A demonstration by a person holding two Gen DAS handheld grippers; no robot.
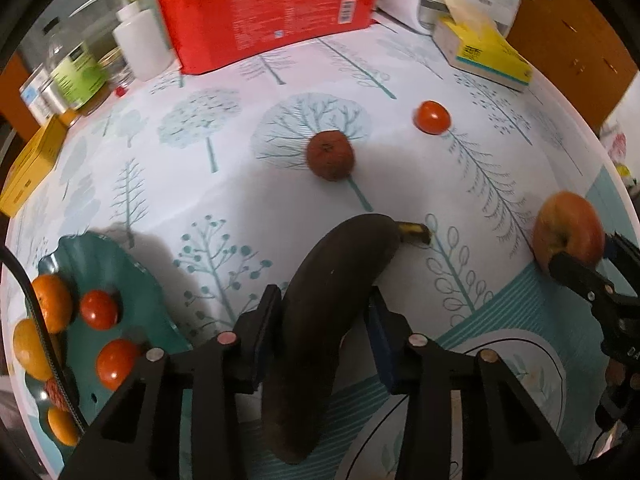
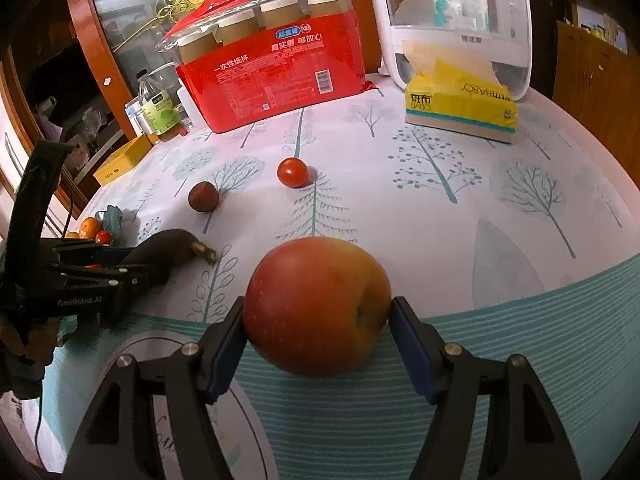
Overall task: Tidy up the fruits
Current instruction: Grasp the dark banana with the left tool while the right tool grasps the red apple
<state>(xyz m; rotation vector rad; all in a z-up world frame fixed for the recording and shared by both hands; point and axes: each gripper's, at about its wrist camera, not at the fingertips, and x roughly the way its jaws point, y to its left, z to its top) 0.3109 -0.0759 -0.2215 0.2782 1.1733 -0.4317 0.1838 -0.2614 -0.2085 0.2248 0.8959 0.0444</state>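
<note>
Left wrist view: beside the teal plate (image 1: 132,280) of fruit, the blackened banana (image 1: 328,308) lies between the left gripper's (image 1: 324,320) pads, which press its sides. Farther from the plate, the right gripper (image 2: 318,330) clamps the apple (image 2: 318,306).

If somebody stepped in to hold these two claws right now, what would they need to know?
Left claw: closed around the blackened banana lying on the tablecloth.
Right claw: gripping the apple.
Teal dish, far left: already holds oranges and two small tomatoes.
Still loose on the cloth: a brown fruit and a tomato.
Left to do: dish the banana and apple, then collect those two.
</note>
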